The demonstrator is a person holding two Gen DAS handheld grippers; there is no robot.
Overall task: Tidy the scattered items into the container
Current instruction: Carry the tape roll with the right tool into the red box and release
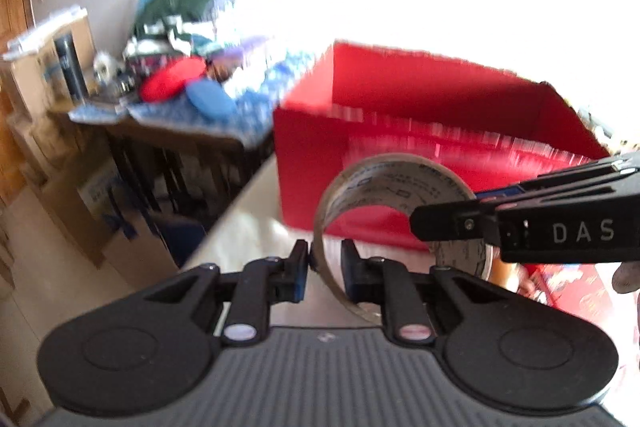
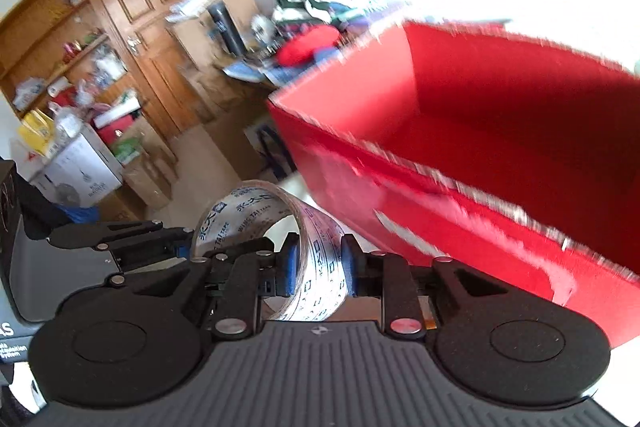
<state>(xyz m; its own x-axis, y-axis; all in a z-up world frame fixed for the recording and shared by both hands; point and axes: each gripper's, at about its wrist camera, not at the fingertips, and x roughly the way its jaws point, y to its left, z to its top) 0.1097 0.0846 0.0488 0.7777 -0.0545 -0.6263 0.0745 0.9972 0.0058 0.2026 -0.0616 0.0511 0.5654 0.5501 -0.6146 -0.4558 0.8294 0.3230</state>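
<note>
A roll of clear packing tape (image 1: 384, 179) with printed lettering hangs just above the pale table (image 1: 248, 227), held from both sides. My left gripper (image 1: 326, 263) is shut on the roll's left wall, one pad inside the ring and one outside. My right gripper (image 2: 320, 263) is shut on the opposite wall of the tape roll (image 2: 256, 207). Each gripper shows in the other's view: the right gripper (image 1: 448, 215) comes in from the right, the left gripper (image 2: 176, 243) from the left. The open red box (image 1: 400, 95) stands right behind the roll; what shows of the box's inside (image 2: 480, 107) looks bare.
A side table (image 1: 180, 115) piled with clothes and cushions stands at the back left, beside cardboard boxes (image 1: 40, 67). A wooden door (image 2: 132, 7), cluttered shelves (image 2: 60, 47) and a white carton (image 2: 80, 167) on the floor lie to the left.
</note>
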